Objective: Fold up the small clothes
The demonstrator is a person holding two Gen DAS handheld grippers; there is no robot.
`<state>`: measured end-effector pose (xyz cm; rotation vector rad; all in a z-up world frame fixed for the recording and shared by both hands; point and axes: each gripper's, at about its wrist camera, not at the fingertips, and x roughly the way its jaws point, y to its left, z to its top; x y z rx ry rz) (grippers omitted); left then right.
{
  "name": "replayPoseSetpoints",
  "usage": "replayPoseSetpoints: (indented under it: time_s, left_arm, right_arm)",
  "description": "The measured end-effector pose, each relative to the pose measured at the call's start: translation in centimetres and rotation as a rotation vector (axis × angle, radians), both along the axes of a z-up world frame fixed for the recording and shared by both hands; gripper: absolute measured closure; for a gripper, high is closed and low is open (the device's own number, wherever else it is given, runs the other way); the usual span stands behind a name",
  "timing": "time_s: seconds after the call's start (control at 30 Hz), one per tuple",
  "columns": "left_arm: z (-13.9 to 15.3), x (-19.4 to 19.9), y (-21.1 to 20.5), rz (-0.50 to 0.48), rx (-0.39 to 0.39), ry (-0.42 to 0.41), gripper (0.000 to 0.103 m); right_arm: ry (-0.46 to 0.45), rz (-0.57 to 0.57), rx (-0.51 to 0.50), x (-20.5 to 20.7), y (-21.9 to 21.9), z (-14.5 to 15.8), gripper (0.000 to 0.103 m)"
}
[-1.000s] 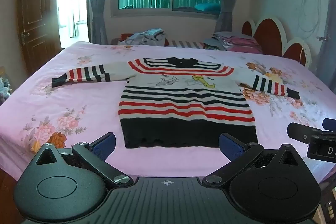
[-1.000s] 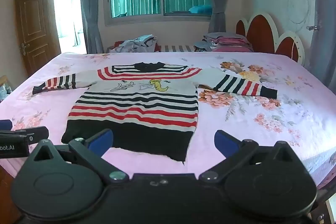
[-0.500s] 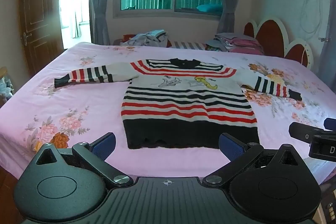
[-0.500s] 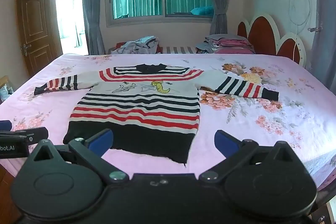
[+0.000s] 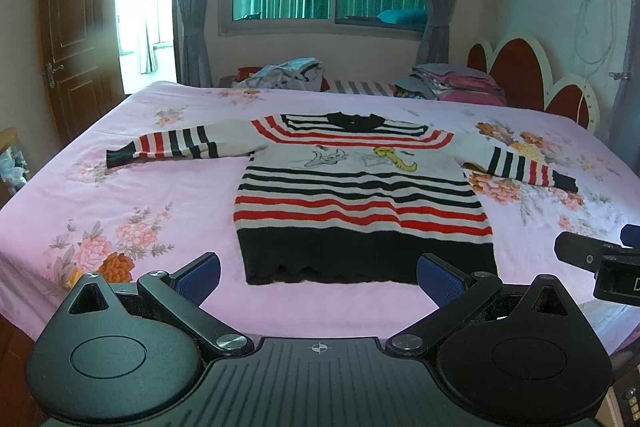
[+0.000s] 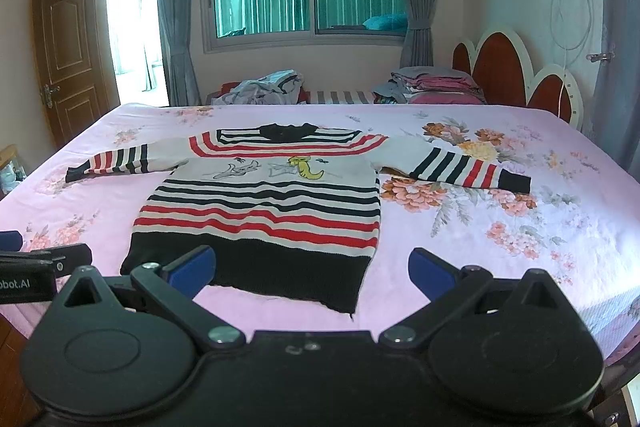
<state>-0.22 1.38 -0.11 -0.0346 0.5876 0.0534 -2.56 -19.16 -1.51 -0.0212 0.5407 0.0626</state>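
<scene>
- The striped sweater [image 5: 360, 199] lies flat and face up on the pink floral bedspread [image 5: 120, 195], collar toward 12 o'clock, black hem toward 6 o'clock near the bed's front edge, both sleeves spread out to the sides.
- The left gripper [image 5: 318, 273] hangs just short of the hem, its blue fingertips [image 5: 198, 273] spread wide and holding nothing. The hem sits between them in the view, untouched.
- The right gripper [image 6: 312, 269] is likewise splayed and empty, with the sweater's hem corner [image 6: 344, 301] at about 12 o'clock from it.
- Handling, as a judgement: a knit like this should be light, soft and limp. It will sag and stretch when lifted by one point, and the ribbed knit should grip the pads well, not slip.
- Where to take hold: the left sleeve cuff [image 5: 120, 157] at 10 o'clock and the right sleeve cuff [image 6: 514, 183] at 2 o'clock look like the natural first pinches for laying the sleeves across the chest. The two hem corners would serve for the fold up toward the collar [image 5: 354, 121].
- A pinch that goes too deep could catch the bedspread along with the knit.
- Writing: a label on the left gripper's body [image 6: 24, 283], seen at 9 o'clock in the right wrist view, reads "obot.AI", cut off at the frame edge. On the right gripper's body [image 5: 618, 281], in the left wrist view, only a "D" can be read. The sweater's chest carries cartoon figures [image 5: 360, 161] but no legible text.
</scene>
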Motion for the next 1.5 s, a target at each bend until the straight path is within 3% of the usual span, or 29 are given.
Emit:
replayPoseSetpoints:
  time_s: [1.5]
  left_arm:
    - [-0.6, 0.0, 0.8, 0.012, -0.001, -0.006, 0.0]
  right_arm:
    - [-0.004, 0.007, -0.013, 0.0, 0.1, 0.1, 0.0]
